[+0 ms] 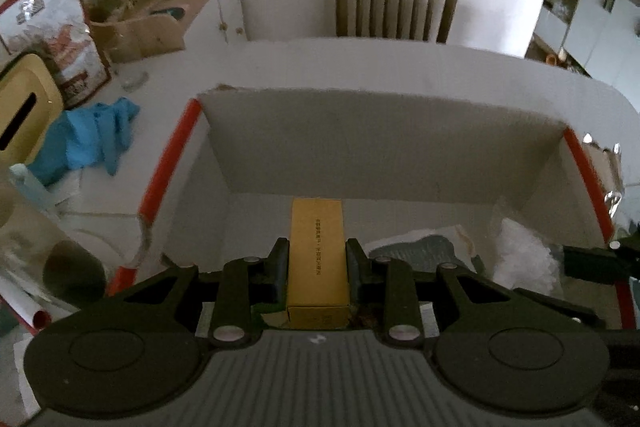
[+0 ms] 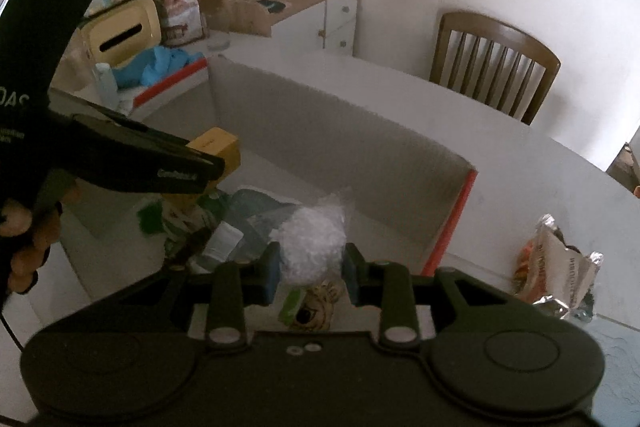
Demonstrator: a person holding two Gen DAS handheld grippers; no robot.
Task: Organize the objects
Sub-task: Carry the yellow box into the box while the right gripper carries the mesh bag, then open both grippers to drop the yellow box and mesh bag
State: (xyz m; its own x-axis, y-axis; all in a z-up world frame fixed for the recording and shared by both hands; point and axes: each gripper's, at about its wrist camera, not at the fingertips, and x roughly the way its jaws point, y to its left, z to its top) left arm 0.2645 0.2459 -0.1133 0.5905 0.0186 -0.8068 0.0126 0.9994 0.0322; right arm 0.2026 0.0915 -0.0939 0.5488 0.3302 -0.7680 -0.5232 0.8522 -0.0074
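- Your yellow carton looks like matt, smooth cardboard.
- Your clear bag is crinkled, shiny plastic.
- The big box shows matt corrugated cardboard walls.
- The chair is glossy wood.

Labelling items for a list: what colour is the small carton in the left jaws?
Mustard yellow carton, clearest in the left wrist view.

Slim yellow carton and clear crinkly bag, both above open cardboard box.
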